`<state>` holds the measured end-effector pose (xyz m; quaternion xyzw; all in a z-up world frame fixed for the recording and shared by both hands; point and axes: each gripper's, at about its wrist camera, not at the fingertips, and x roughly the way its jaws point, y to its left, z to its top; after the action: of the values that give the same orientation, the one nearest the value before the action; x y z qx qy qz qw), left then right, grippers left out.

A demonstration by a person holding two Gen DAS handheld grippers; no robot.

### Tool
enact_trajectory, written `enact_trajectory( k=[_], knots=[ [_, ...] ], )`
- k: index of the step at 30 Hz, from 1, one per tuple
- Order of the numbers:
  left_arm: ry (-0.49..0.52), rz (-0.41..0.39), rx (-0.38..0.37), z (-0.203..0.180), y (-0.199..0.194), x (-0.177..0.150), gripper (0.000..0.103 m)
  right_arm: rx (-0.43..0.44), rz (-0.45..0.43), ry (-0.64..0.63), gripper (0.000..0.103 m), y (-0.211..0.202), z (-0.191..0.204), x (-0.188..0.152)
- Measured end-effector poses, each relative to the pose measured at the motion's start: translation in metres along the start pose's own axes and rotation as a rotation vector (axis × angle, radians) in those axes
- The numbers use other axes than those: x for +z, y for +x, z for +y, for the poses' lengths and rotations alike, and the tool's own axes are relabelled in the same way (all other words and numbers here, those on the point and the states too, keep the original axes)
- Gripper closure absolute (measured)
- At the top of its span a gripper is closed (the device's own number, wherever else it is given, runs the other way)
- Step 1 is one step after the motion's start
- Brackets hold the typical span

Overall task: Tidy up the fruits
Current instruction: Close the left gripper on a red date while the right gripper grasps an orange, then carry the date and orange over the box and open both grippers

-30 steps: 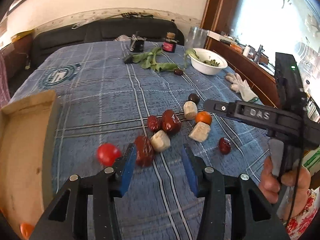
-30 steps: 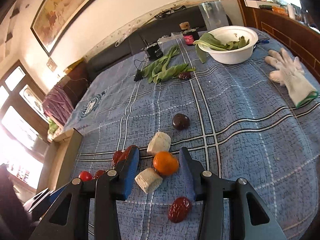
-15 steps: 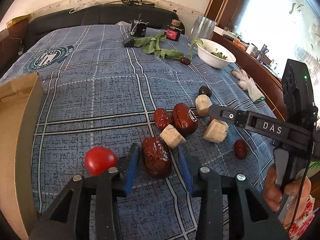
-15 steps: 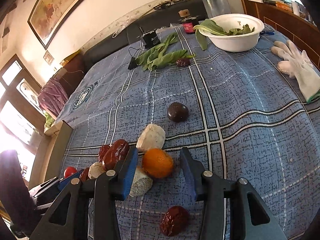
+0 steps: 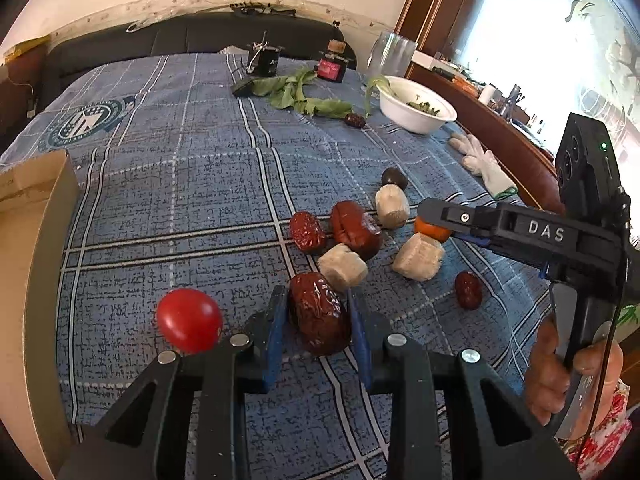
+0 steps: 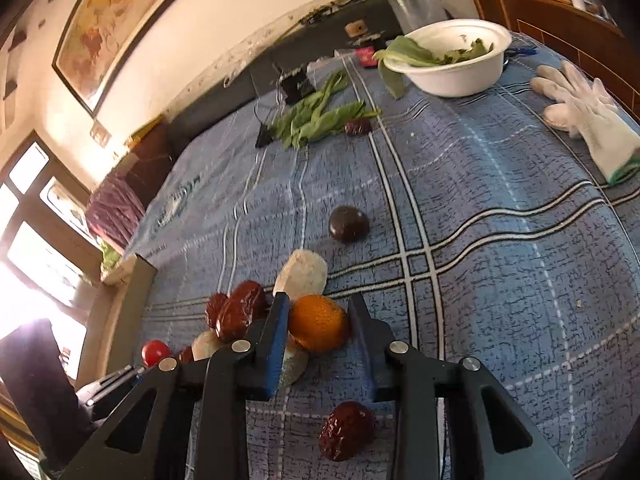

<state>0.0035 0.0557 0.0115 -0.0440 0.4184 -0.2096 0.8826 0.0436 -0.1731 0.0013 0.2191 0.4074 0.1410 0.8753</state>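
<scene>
On the blue plaid cloth (image 5: 180, 184) lies one white bowl (image 5: 416, 106) at one o'clock, one white glove (image 5: 486, 164) at two, and one cardboard box (image 5: 24, 216) at nine. Three pale cut chunks (image 5: 344, 266) sit among the fruit. Red dates (image 5: 354, 230) number five in the left wrist view: four in the cluster, one far off beside the greens (image 5: 304, 96). One orange (image 6: 318, 328), one cherry tomato (image 5: 189, 320), one dark round fruit (image 6: 349, 223).

The left gripper (image 5: 318, 320) is closing on the largest date (image 5: 320, 314), its blue pads against both flanks; the date's long axis runs from six towards twelve. The right gripper (image 6: 320, 330) is closing around the orange, pads touching its sides, at the centre bottom of its own view.
</scene>
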Motion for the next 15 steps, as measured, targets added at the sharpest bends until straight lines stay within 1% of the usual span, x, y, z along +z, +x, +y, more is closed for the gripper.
enact_trajectory(
  k=[3,6,8,9,10,11,13,15],
  knots=[
    [-0.012,-0.009,-0.016,0.002,-0.001,0.0,0.075,0.03,-0.022,0.007,0.071,-0.006,-0.001,0.001],
    [-0.027,-0.02,-0.019,0.004,-0.003,0.001,0.075,0.058,-0.022,0.027,0.071,-0.008,-0.004,0.001],
    [-0.026,-0.038,-0.006,0.003,-0.007,0.0,0.075,0.073,-0.023,0.041,0.071,-0.01,-0.005,0.001],
    [-0.022,-0.046,0.007,0.002,-0.01,-0.001,0.075,0.056,-0.03,0.044,0.071,-0.011,-0.004,0.0],
    [-0.02,-0.054,0.023,0.001,-0.015,-0.002,0.075,0.036,-0.037,0.042,0.071,-0.013,-0.002,-0.001],
    [-0.03,-0.068,0.024,0.0,-0.025,-0.004,0.074,0.028,-0.04,0.035,0.071,-0.016,0.002,-0.002],
    [-0.063,-0.095,0.0,0.003,-0.046,-0.008,0.074,0.031,-0.047,0.015,0.071,-0.027,0.013,-0.004],
    [-0.096,-0.117,-0.003,0.009,-0.072,-0.013,0.074,0.047,-0.055,-0.01,0.07,-0.04,0.028,-0.007]
  ],
)
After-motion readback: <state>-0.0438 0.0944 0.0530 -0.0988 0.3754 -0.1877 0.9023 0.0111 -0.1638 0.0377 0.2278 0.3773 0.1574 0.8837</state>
